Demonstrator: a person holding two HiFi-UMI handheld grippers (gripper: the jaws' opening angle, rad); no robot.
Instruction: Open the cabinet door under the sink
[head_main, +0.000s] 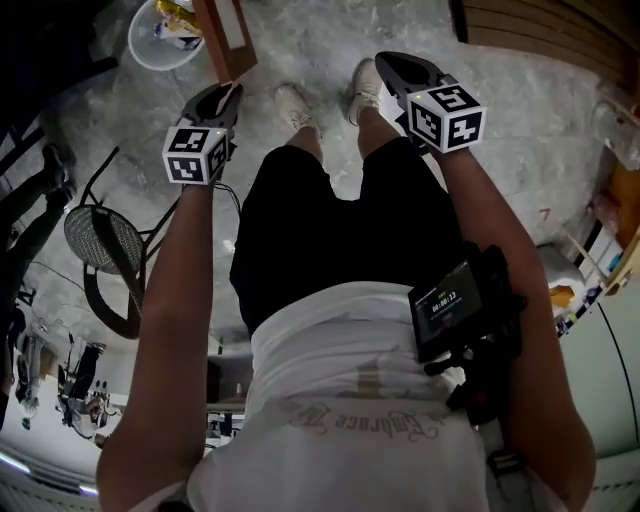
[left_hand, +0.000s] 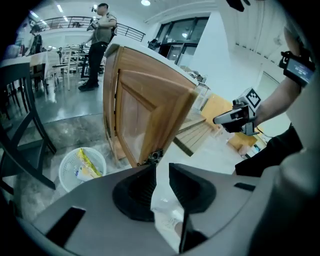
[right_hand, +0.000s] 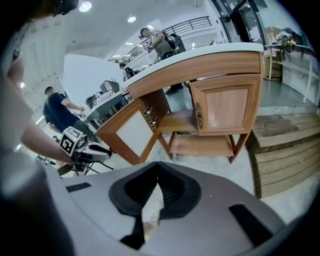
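A round white plastic mesh basket (left_hand: 67, 176) stands on the grey mottled floor at 9 o'clock of the left gripper (left_hand: 161, 168), and it holds a yellow packet (left_hand: 91, 161) with some pale wrappers under it. The light wooden cabinet door (left_hand: 145, 105) stands swung wide open at 12 o'clock of that gripper. Its lower corner, which carries a small metal fitting (left_hand: 156, 155), lies just beyond the jaw tips; whether they touch cannot be told. The left jaws stand apart with nothing between them. The right gripper (right_hand: 158, 167) is clenched on nothing. From it the open door is at 10 o'clock, well apart, and the wooden cabinet (right_hand: 200, 145) with its shelf is at 12 o'clock. The door is a framed panel of warm brown wood with a paler inset. A matching door (right_hand: 227, 107) beside it is closed.
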